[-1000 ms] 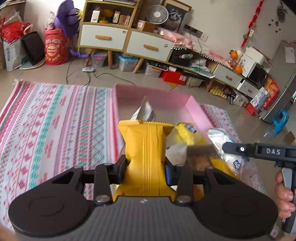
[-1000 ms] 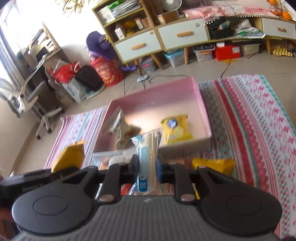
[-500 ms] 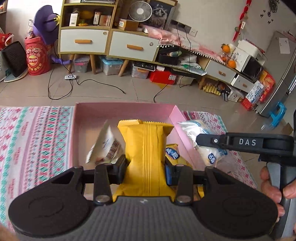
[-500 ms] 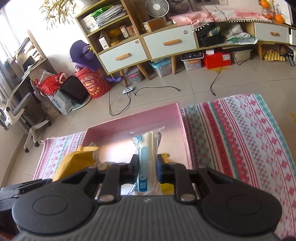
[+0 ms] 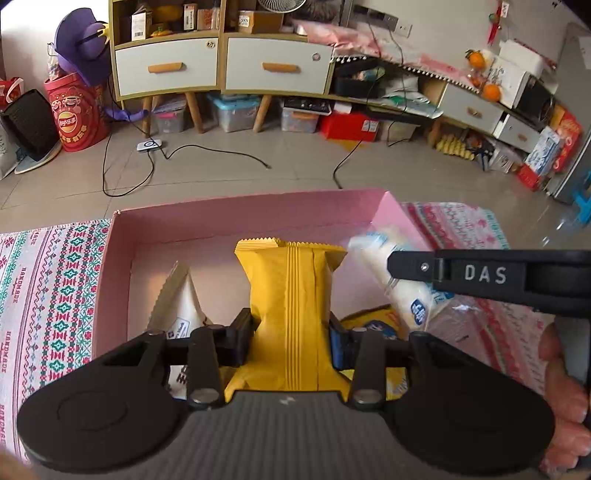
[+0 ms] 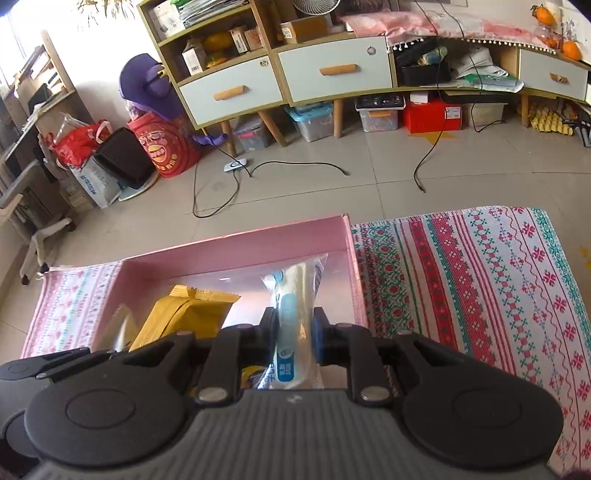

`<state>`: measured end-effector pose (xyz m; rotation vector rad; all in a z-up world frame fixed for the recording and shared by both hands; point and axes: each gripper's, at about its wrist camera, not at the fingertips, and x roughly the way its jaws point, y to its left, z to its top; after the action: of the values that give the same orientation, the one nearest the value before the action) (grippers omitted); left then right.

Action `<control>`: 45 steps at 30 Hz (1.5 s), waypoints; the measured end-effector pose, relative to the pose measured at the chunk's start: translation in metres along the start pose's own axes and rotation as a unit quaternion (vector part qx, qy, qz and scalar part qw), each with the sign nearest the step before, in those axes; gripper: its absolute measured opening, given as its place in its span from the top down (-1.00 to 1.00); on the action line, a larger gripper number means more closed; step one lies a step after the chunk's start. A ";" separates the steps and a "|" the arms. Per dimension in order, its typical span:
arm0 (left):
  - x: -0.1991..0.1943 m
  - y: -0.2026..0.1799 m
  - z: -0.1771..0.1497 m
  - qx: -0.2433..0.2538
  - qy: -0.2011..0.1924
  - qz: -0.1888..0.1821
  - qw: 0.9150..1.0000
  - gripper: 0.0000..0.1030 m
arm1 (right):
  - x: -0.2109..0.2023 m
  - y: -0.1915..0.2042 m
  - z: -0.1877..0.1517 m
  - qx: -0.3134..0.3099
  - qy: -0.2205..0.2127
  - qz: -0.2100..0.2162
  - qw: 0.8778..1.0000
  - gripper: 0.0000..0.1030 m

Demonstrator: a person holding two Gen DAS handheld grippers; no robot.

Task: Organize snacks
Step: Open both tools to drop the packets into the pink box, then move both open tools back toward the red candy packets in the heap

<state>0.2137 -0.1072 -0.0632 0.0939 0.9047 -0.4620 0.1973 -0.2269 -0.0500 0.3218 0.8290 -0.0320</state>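
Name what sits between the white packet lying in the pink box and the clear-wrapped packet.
The yellow packet, clamped in the left gripper, in the left wrist view.

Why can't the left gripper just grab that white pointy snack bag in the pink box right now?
Probably it can't yet: the left gripper is already shut on the yellow packet, so its jaws are full. The white pointy bag lies close by in the pink box, uncovered, so it looks reachable once the packet is dropped.

Bright daylight from window (image 6: 14, 33) upper left, blown out; strong fisheye bending at edges; white packet (image 5: 402, 280) motion-blurred.
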 end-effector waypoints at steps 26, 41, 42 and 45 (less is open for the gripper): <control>-0.030 -0.004 0.000 0.015 -0.042 -0.008 0.999 -1.00 | -0.035 0.004 0.004 -0.030 -0.054 -0.029 0.998 -1.00; -0.091 0.020 -0.040 0.021 -0.047 -0.011 0.999 -1.00 | -0.098 0.009 -0.027 -0.040 -0.091 -0.031 0.995 -1.00; -0.095 0.022 -0.042 0.020 -0.047 -0.010 0.999 -1.00 | -0.101 0.009 -0.031 -0.038 -0.093 -0.031 0.994 -1.00; -0.108 0.027 -0.052 0.022 -0.048 -0.009 0.999 -1.00 | -0.108 0.011 -0.042 -0.039 -0.090 -0.035 0.995 -1.00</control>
<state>0.1298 -0.0313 -0.0152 0.1024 0.8027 -0.4994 0.0960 -0.2148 0.0053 0.2121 0.6601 -0.0917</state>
